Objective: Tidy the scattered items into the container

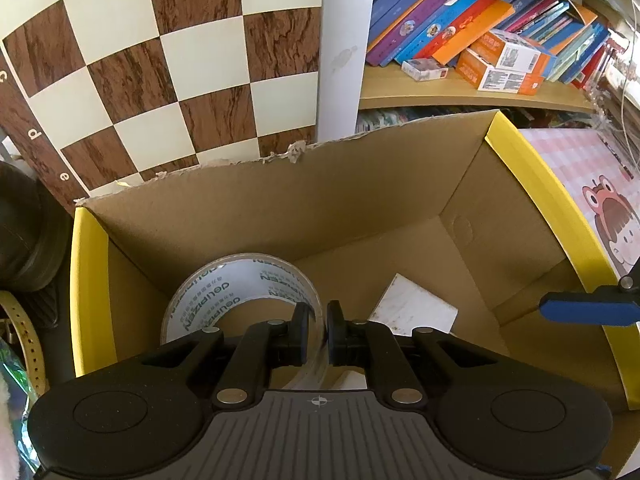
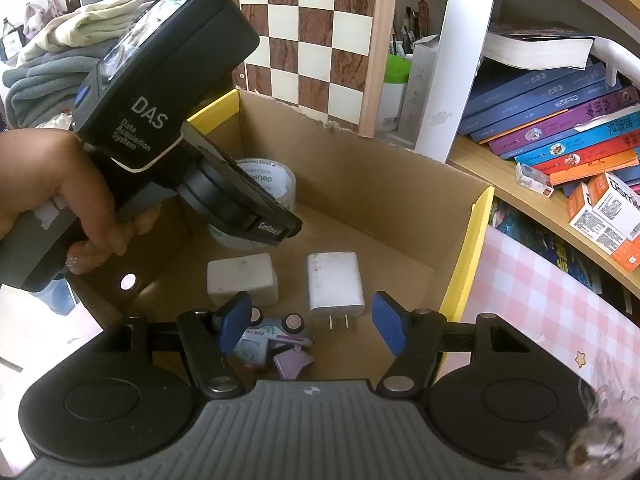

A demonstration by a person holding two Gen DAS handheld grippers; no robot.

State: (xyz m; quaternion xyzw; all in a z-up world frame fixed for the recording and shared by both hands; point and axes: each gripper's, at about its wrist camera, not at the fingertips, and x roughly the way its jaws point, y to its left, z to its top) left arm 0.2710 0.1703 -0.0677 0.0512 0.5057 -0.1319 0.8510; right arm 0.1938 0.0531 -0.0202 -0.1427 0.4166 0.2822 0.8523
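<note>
Tape roll (image 1: 244,296) printed "deli"; left claw (image 1: 318,330) body reads "DAS".

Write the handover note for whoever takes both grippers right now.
Left gripper: shut on the wall of the tape roll, held inside the cardboard box at its far left corner; not yet let go.
Right gripper: open and empty, hovering over the box's near end.
Already lying in the box: white charger, white block, toy car with a small purple piece beside it.
Left to do: release the tape and pull the left gripper out. Whether any items remain outside the box cannot be told from these views.
</note>
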